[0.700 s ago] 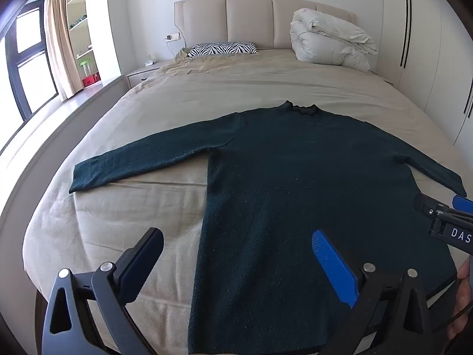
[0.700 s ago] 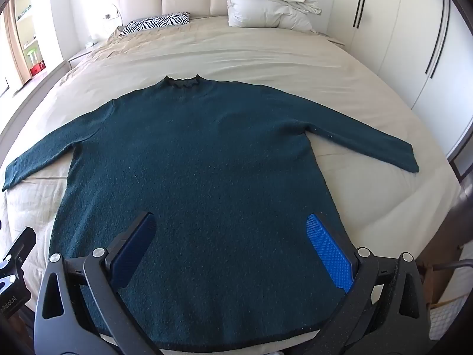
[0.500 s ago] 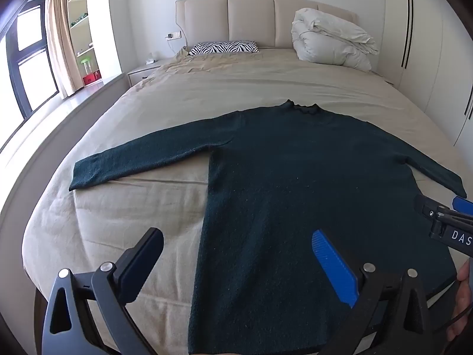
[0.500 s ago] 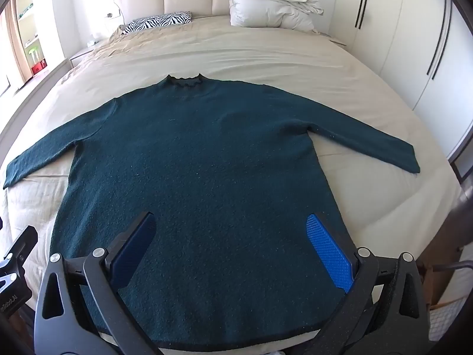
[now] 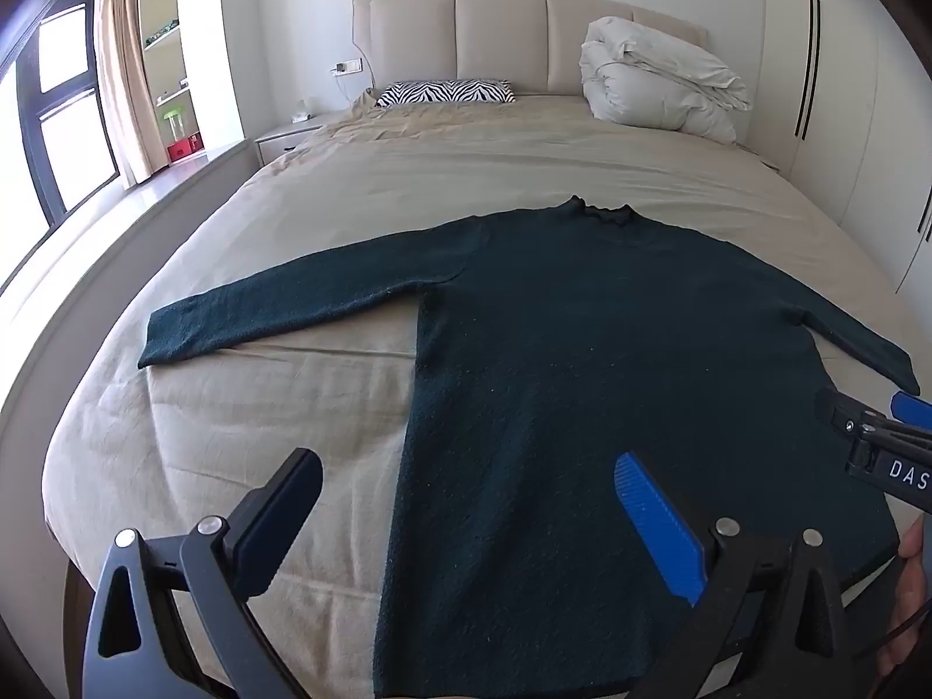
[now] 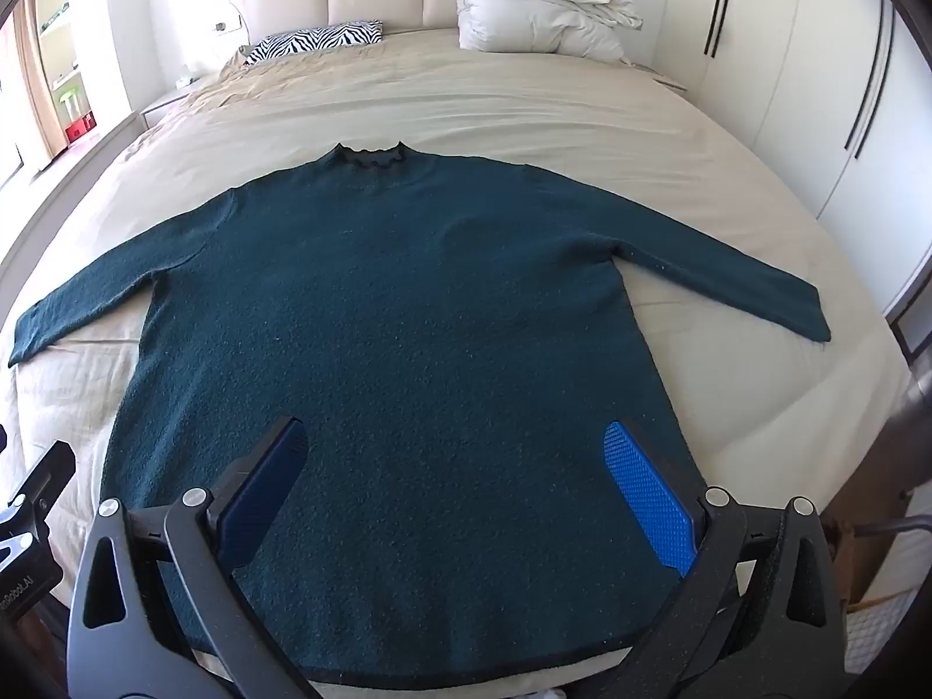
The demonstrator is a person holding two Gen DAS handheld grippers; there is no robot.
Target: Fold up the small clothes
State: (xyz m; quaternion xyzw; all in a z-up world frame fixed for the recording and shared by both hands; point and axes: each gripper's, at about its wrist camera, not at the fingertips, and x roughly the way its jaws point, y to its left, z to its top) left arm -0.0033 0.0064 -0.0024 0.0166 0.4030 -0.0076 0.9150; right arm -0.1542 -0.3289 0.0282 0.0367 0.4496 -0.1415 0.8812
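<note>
Sweater [image 6: 396, 320]: dark green, flat on the bed [image 6: 524, 110], collar at 12 o'clock, hem at 6 near the bed's foot edge.
Sleeves: both spread out, one toward 9 o'clock [image 6: 87, 303], one toward 3 [image 6: 728, 279]; neither folded in.
Left gripper [image 5: 469, 501]: jaws wide, empty, above the sweater's left side edge; one finger over bare sheet.
Right gripper [image 6: 454, 466]: jaws wide, empty, above the lower body panel.
Contact: neither gripper appears to touch cloth.
Done: garment laid out smooth, by the look of it.
Left: every fold — sleeves in, then body; likely nothing started.
Background: duvet [image 6: 536, 6] and zebra pillow [image 6: 314, 41] at the headboard, well apart.
</note>
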